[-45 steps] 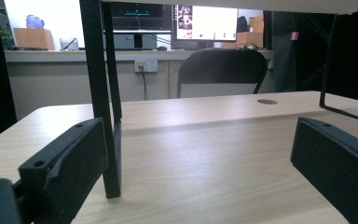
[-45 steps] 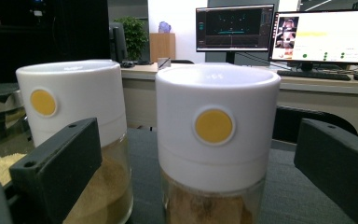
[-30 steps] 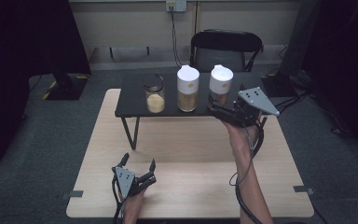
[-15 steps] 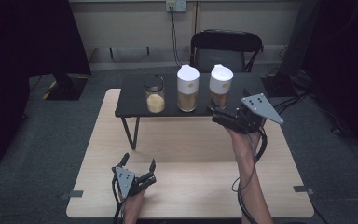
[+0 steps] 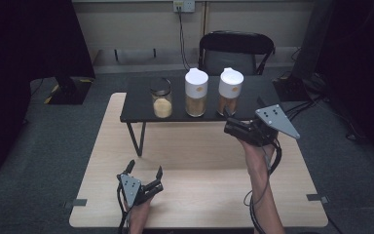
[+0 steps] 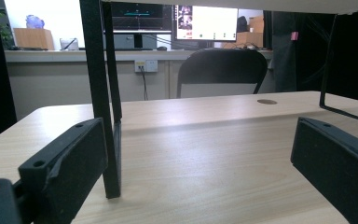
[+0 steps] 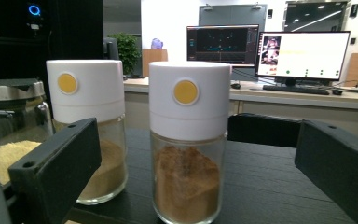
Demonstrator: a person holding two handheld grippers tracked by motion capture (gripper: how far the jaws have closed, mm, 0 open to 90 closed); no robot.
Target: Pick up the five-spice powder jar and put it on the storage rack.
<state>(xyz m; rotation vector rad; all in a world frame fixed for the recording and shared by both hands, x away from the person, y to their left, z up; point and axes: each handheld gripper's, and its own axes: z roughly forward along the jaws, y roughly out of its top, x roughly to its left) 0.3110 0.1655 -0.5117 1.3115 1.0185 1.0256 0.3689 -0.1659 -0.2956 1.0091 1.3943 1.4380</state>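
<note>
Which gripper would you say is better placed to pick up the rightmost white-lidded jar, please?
Right. The right gripper hangs open just before the rightmost jar, facing it; the left gripper rests low on the table's near edge.

The left gripper (image 6: 200,172) sits low over the wooden table (image 6: 205,140), its two black jaws spread wide with nothing between them. Just beyond the left jaw a black leg (image 6: 103,93) of a raised shelf stands upright on the tabletop. Far off, a dark chair (image 6: 221,70) faces the table, with monitors (image 6: 205,21) on a counter behind it.
</note>
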